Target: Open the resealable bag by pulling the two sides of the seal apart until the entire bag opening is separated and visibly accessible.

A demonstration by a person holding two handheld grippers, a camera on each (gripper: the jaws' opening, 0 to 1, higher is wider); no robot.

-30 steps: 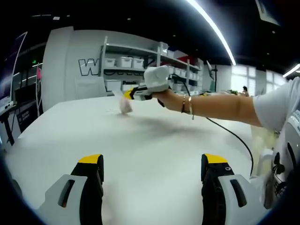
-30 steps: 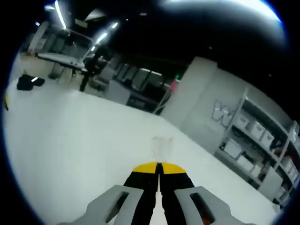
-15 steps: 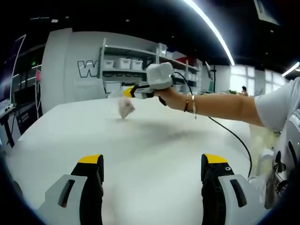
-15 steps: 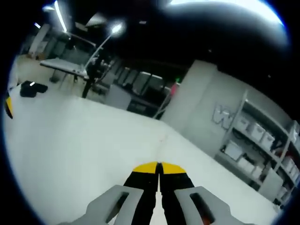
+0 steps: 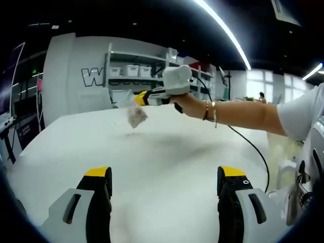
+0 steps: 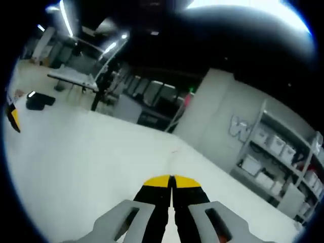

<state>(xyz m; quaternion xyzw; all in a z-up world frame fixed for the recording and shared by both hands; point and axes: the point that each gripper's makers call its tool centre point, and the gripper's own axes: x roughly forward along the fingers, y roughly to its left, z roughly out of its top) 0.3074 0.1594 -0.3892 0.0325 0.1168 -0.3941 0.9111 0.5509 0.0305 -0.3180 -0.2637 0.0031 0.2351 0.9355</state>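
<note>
Clear plastic, crumpled: the bag hangs from the tip of the right tool, lifted off the white tabletop, as the left gripper view shows it. In the right gripper view the right tool's jaws stand pressed together; the film between them cannot be made out there. Left tool stands wide apart with nothing between its jaws, low over the near tabletop, well apart from the bag.

Progress, as a judgement: one side of the bag is pinched; the other side is not yet taken. Whether the seal is parted at all cannot be told. The pulling apart looks wholly left to do.

Room: broad bare tabletop between the tools. Far edge lies behind the bag, shelves beyond it. A cable trails under the person's forearm.
</note>
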